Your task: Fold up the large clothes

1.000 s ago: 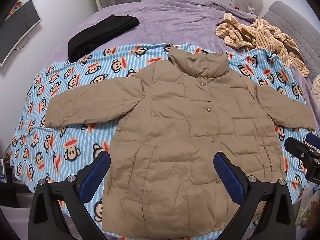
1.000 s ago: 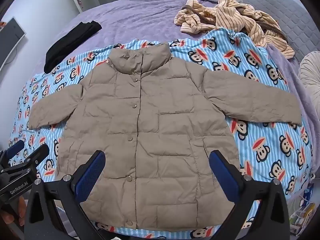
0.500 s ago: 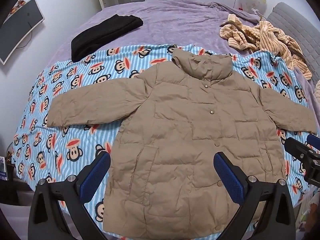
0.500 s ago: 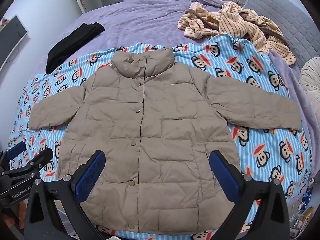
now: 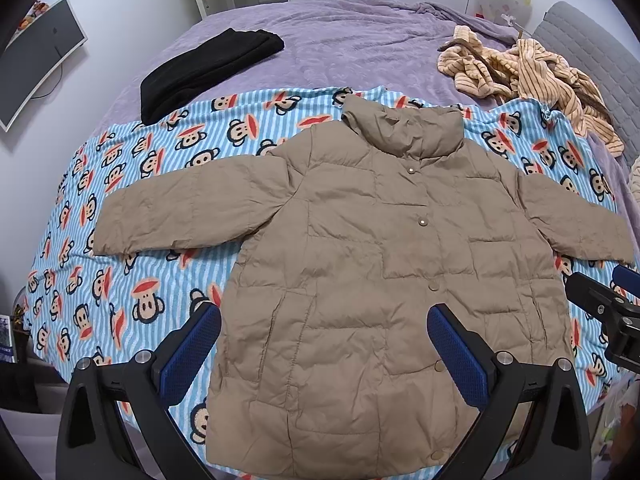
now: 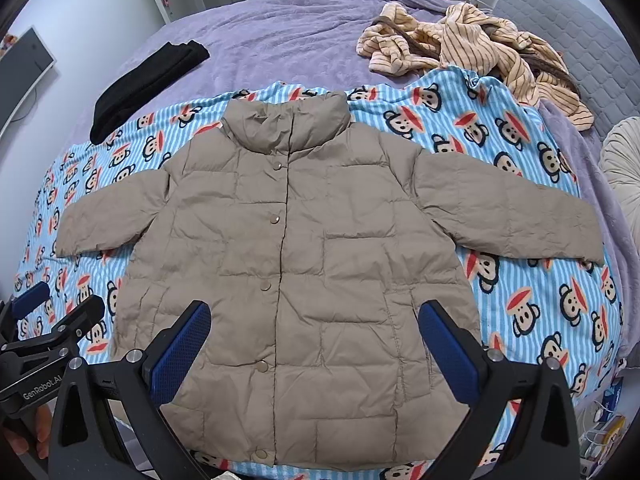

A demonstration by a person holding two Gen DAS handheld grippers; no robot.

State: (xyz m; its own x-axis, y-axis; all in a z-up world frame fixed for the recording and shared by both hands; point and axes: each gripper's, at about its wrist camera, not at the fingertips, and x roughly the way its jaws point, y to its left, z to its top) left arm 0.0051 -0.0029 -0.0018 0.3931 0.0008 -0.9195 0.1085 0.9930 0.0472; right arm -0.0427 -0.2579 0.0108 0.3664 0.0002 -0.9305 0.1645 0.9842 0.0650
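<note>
A tan quilted jacket [image 5: 372, 264] lies flat and buttoned, front up, sleeves spread, on a blue striped monkey-print blanket [image 5: 132, 280]. It also shows in the right wrist view [image 6: 296, 260]. My left gripper [image 5: 324, 344] is open and empty, hovering over the jacket's lower left part. My right gripper [image 6: 314, 340] is open and empty, hovering over the jacket's lower hem. Each gripper shows at the edge of the other's view: the right one [image 5: 604, 300] and the left one [image 6: 52, 312].
The blanket [image 6: 532, 300] lies on a purple bed [image 5: 352, 48]. A folded black garment [image 5: 204, 68] lies at the back left. A crumpled striped beige garment [image 5: 528, 68] lies at the back right. A grey headboard [image 6: 592, 40] and a pale cushion [image 6: 624, 164] stand at the right.
Both grippers have drawn back and risen slightly, so the jacket sits a little lower and smaller in both views. The jacket has not moved.
</note>
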